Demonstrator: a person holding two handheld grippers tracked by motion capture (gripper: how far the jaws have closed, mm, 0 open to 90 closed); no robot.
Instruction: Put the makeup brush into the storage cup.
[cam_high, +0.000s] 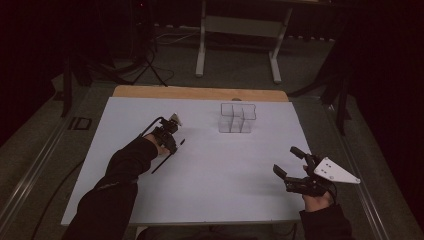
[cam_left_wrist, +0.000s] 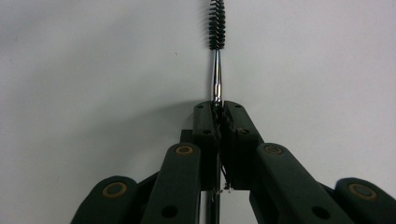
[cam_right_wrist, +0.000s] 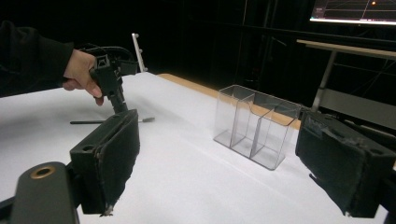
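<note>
Jaws of the left gripper (cam_left_wrist: 217, 109) are pressed together on a thin brush (cam_left_wrist: 216, 56), pinching its metal shaft partway along. In the left gripper view the shaft runs straight out from the jaw tips along the gripper's own line, and the black bristle head lies at the far end, pointing away from the hand over the white sheet (cam_left_wrist: 93, 70). The rest of the handle passes back between the jaws toward the palm. In the high view the left gripper (cam_high: 170, 141) sits at the left-middle of the sheet (cam_high: 225, 190); the brush (cam_high: 167, 155) lies low on a slant, one end up and to the right of the gripper, the dark handle trailing down and to the left beside the hand. Whether it touches the sheet I cannot tell.

Right gripper (cam_high: 289, 162) hovers near the front right of the sheet, jaws wide apart with nothing between them. In its own view the two black pads (cam_right_wrist: 116, 149) frame a clear organiser (cam_right_wrist: 254, 128) standing upright on the sheet, well apart from both grippers. The organiser (cam_high: 238, 118) stands toward the far middle of the table (cam_high: 200, 93).
</note>
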